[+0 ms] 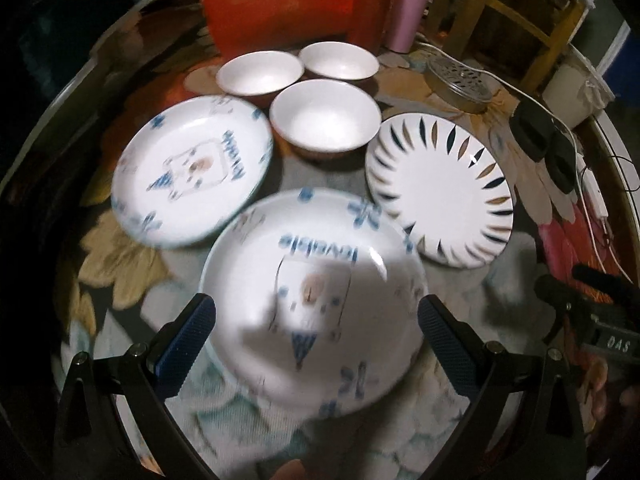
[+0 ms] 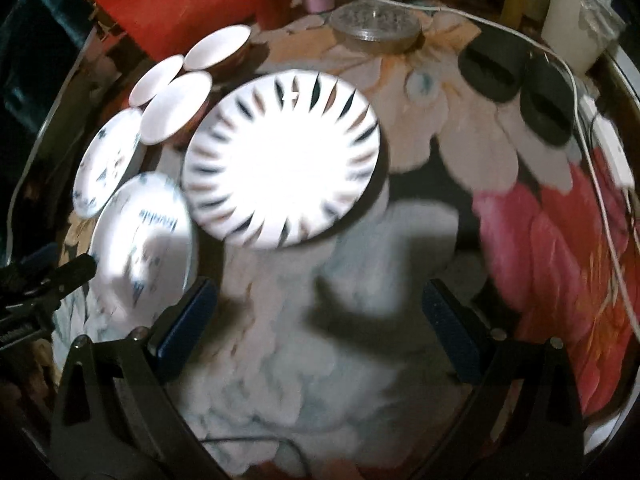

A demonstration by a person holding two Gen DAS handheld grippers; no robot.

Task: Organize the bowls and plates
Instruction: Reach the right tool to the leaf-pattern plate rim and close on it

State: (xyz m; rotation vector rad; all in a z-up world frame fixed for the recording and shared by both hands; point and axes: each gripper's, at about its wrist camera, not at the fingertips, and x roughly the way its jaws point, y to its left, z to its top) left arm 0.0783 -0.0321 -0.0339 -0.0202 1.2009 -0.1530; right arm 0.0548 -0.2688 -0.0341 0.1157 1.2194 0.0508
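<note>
Three white bowls with brown outsides (image 1: 325,117) cluster at the back of the table. A blue-printed cartoon plate (image 1: 192,170) lies to their left. A second cartoon plate (image 1: 316,272) sits nearest, and my left gripper (image 1: 316,338) hovers open above its near half, its fingers wide at either side. A white plate with dark leaf marks on its rim (image 1: 440,192) lies on the right. In the right wrist view that leaf plate (image 2: 280,160) is ahead and left of my right gripper (image 2: 318,320), which is open over the bare cloth. The bowls (image 2: 176,106) and cartoon plates (image 2: 144,240) show at left.
The table wears a flowered cloth (image 2: 540,240). At the back stand a red box (image 1: 276,0), a pink tumbler (image 1: 408,4) and a round metal lid (image 1: 458,80). Two black items (image 1: 544,140) and a white cable (image 1: 592,216) lie along the right edge.
</note>
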